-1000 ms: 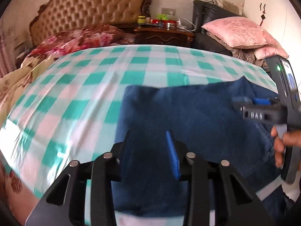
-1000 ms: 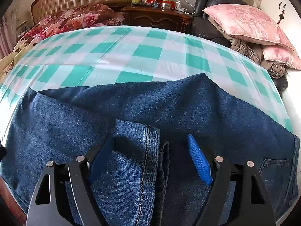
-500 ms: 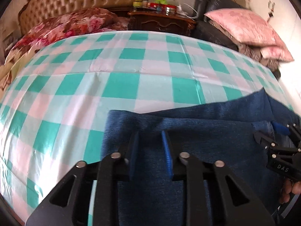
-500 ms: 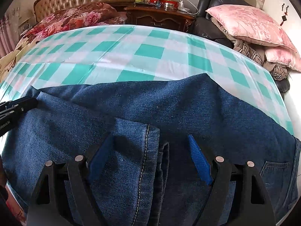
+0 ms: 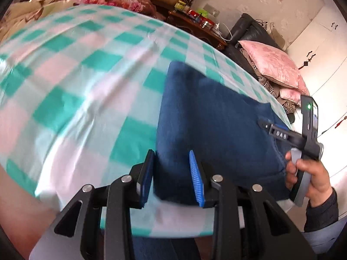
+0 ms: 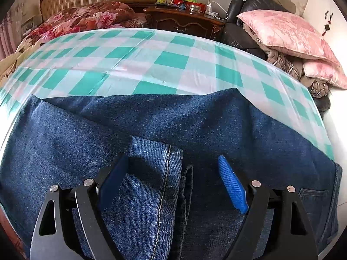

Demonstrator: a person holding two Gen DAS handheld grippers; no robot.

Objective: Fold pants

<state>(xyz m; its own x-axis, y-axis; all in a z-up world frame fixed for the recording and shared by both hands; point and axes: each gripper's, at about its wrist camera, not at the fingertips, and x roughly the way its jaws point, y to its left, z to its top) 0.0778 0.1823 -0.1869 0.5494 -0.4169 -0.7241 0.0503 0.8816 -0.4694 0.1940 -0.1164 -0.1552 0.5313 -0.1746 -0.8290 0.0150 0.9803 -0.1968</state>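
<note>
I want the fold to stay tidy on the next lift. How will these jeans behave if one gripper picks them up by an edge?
The jeans will probably sag rather than stay flat: the layers already drape in soft ridges. The stacked, stitched hem looks thick, so likely heavy for one pinch. The denim looks coarse, so slipping seems unlikely.

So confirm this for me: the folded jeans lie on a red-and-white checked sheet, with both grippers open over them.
Not quite: the sheet is green-and-white checked, as the right wrist view shows. The folded jeans do lie on it, with the right gripper and the left gripper both open over them.
</note>
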